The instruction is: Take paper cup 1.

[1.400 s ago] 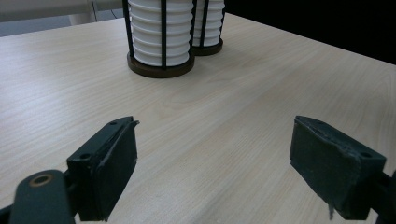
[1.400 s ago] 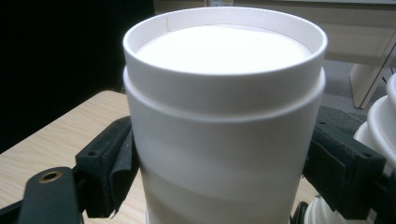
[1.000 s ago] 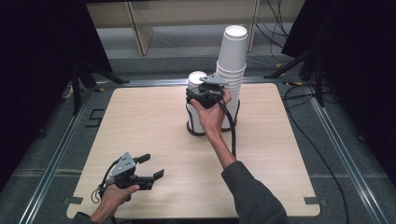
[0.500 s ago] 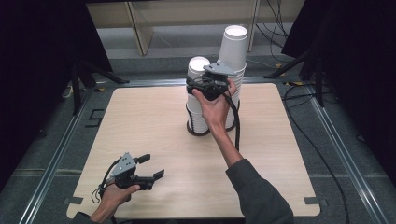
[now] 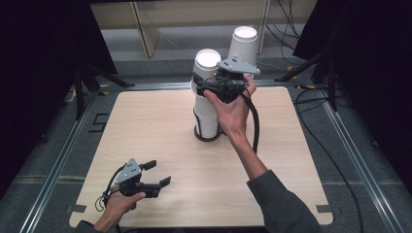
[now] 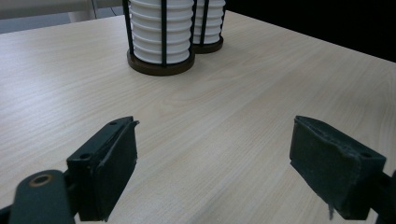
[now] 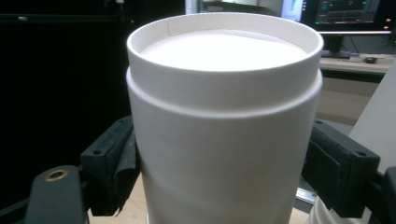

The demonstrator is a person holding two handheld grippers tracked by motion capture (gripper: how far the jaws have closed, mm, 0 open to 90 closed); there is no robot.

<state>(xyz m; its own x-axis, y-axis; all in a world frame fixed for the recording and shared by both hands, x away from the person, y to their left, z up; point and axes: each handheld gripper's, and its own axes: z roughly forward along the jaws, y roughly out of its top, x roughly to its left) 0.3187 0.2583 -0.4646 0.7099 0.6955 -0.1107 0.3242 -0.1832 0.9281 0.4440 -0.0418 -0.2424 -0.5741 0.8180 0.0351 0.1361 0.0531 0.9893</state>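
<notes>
Raised since the earlier frames: the right hand-held gripper [image 5: 208, 83] now sits higher above the near cup stack, and the white paper cup [image 5: 208, 65] in its jaws has come up with it, upside down, flat base on top. From the right gripper view, both black pads press the cup's side walls, one on each flank, jaws spread to the cup's width; the cup [image 7: 224, 121] stands upright in that frame, base rim toward the top. The person's right hand [image 5: 232, 110] wraps the gripper body from below, with the grey three-cornered plate on top and the cable trailing down along the forearm.

Directly under the held cup: the near stack of cups [image 5: 206, 119], ribbed by its rims, in a dark round holder with black upright rods. Whether the held cup's mouth has cleared the top of that stack I cannot tell. Just behind the right hand-held gripper rises the second stack [image 5: 243, 46], taller, also topped by an inverted cup.

Left hand-held gripper [image 5: 158, 174]: unchanged, well apart from the stacks, low over the near-left part of the counter [image 5: 145, 121]. Jaws stand apart with nothing between them [image 6: 215, 154]; bare wood grain shows in the gap. Both stack holders [image 6: 161, 65] lie ahead of it.
</notes>
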